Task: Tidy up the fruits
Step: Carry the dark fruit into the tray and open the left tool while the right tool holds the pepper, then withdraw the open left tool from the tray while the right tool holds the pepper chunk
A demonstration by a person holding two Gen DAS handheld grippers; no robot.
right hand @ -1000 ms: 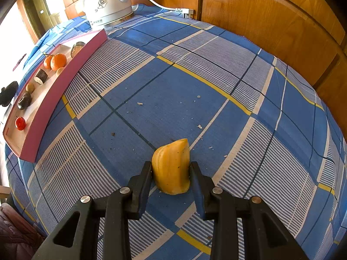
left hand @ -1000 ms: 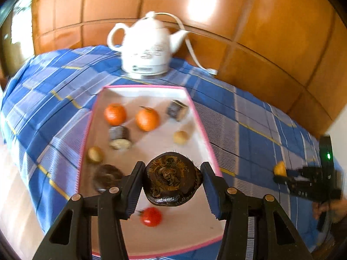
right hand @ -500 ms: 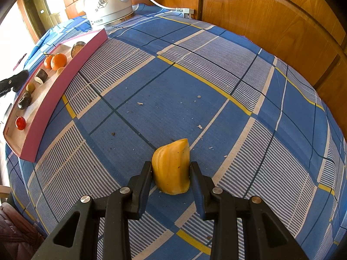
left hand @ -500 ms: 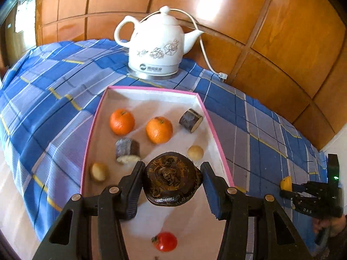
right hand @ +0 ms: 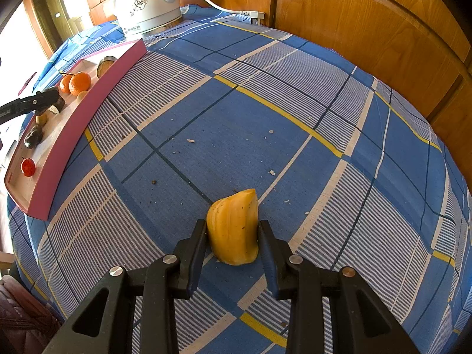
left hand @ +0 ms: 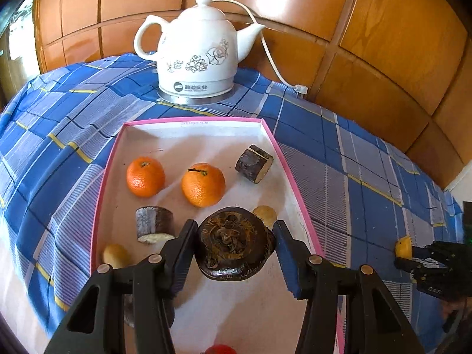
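The left gripper (left hand: 234, 249) clamped a dark round fruit (left hand: 234, 247) above the pink tray (left hand: 191, 122); the right gripper (right hand: 232, 236) gripped a yellow fruit wedge (right hand: 233, 227).

Glossy white ceramic kettle (left hand: 200, 56) on a metal base, at twelve o'clock from the matt, pink-rimmed cardboard tray (left hand: 188, 122). Woven checked cloth (right hand: 265, 135) covers the counter. Behind, varnished wood panelling (left hand: 383, 44) shines. Matt black plastic hand-held gripper (right hand: 232, 240).

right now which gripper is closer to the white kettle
Left. The left gripper, holding a dark round fruit, is over the pink tray just in front of the kettle. The right gripper, holding a yellow piece, is far across the tablecloth.
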